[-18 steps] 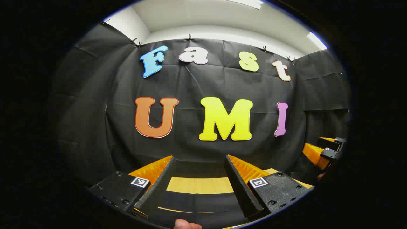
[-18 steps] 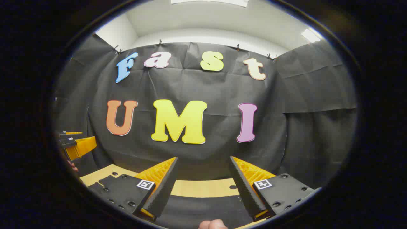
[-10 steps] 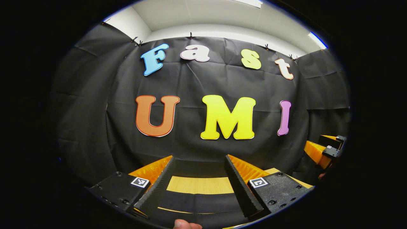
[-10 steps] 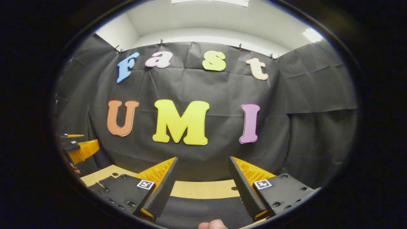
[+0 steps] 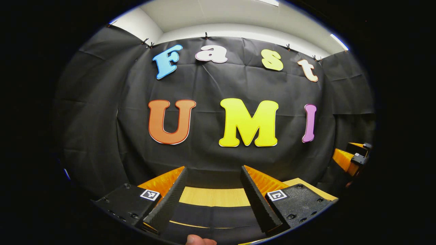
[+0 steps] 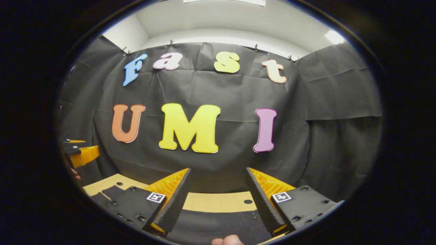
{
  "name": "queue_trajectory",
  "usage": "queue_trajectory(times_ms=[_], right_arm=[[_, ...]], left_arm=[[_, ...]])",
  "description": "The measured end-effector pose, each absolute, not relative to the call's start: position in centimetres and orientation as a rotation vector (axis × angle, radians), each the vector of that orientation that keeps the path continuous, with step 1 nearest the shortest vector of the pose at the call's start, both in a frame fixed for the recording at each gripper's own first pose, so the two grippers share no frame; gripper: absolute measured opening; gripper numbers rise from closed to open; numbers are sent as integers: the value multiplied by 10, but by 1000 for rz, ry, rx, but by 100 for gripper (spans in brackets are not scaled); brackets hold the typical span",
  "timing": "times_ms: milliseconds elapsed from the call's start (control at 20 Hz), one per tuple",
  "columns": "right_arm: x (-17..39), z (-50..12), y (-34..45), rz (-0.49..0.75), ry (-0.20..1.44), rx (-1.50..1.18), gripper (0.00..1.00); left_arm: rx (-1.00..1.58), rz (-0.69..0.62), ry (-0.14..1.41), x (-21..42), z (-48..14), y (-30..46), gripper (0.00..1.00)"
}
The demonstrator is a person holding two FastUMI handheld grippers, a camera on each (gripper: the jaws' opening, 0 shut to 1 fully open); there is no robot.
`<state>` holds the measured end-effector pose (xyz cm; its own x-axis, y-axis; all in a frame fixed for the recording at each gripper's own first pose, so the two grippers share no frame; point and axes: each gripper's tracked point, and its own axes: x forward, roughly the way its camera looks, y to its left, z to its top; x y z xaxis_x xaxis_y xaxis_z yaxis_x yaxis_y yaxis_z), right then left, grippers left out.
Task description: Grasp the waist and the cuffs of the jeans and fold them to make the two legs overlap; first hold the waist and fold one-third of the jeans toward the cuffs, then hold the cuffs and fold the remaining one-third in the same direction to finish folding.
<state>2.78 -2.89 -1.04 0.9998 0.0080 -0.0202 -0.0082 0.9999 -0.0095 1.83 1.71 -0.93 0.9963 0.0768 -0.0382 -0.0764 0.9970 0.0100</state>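
Observation:
A dark cloth with a pale stitch line, the jeans [image 5: 213, 216] as far as I can tell, lies on the wooden table low between my left gripper's fingers. My left gripper [image 5: 213, 168] is open and holds nothing, its black pads pointing at the booth wall. In the right gripper view the same dark cloth, the jeans [image 6: 218, 226], carries small rivets and lies below my right gripper [image 6: 218, 169], which is open and holds nothing. Each gripper sees the other at its side: the right gripper [image 5: 354, 158] and the left gripper [image 6: 80, 153]. Most of the jeans are hidden below both views.
A pale wooden table [image 5: 214, 197] runs up to the black booth wall; its top [image 6: 218, 201] has a small round hole. A thumb [image 5: 199, 240] shows at the bottom edge, and another thumb [image 6: 226, 241] in the right gripper view.
Both views have shifted slightly; the wall has slid up a little in each. The other gripper sits nearer the edge of each view. Both stay open.

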Motion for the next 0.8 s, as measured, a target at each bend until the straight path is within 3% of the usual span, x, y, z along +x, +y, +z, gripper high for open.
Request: queue_trajectory(times_ms=[250, 500, 800], right_arm=[[34, -32, -82, -6, 69, -27, 96], [41, -85, -147, -30, 183, -61, 96], [39, -142, -218, -143, 357, -45, 97]], left_arm=[[-24, 167, 95, 14, -28, 32, 98], [-85, 352, 187, -2, -60, 76, 98], [-341, 580, 355, -41, -127, 158, 99]])
